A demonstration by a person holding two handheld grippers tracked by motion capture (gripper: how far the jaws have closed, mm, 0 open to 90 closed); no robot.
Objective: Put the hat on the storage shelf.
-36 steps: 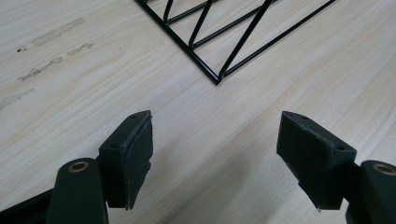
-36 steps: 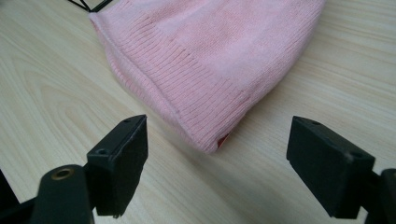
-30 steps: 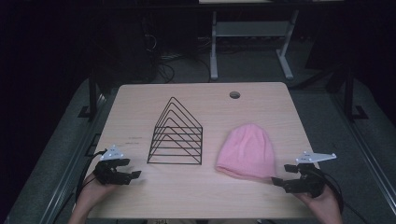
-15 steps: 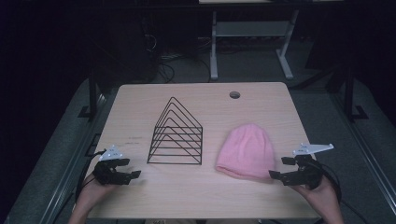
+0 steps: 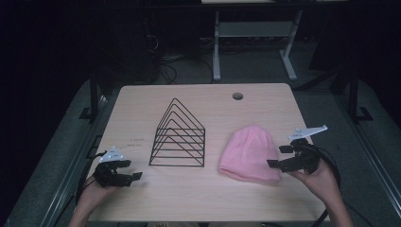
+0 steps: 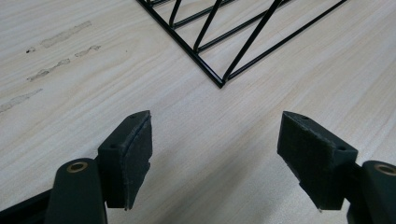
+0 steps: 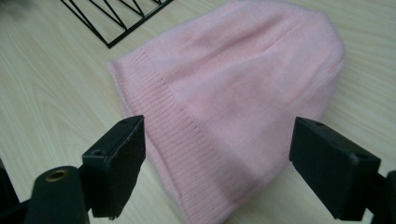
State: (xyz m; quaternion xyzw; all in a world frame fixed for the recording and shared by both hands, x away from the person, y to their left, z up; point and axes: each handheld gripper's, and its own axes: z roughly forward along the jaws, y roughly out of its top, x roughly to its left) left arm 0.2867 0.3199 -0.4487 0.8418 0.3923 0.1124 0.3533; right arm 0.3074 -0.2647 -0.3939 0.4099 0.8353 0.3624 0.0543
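Note:
A pink knitted hat [image 5: 249, 153] lies flat on the wooden table [image 5: 203, 198], right of centre, its ribbed brim toward the front. My right gripper [image 5: 276, 157] hovers at the hat's right front edge, open, jaws spread wide over the brim; in the right gripper view the hat [image 7: 243, 93] lies between and beyond the jaws, gripper [image 7: 217, 163] empty. A black wire rack [image 5: 178, 136] of nested triangles stands at the table's centre. My left gripper [image 5: 131, 169] rests at the front left, open and empty, a rack corner [image 6: 219, 84] just ahead of the gripper [image 6: 215, 158].
A round cable hole [image 5: 237, 96] sits near the table's far edge. Faint smudges [image 6: 56, 51] mark the wood left of the rack. Behind the table stands a white metal frame [image 5: 250, 42] on a dark floor with cables.
My right gripper has moved left and forward, from beside the table's right edge to over the hat's brim. The left gripper has stayed in place.

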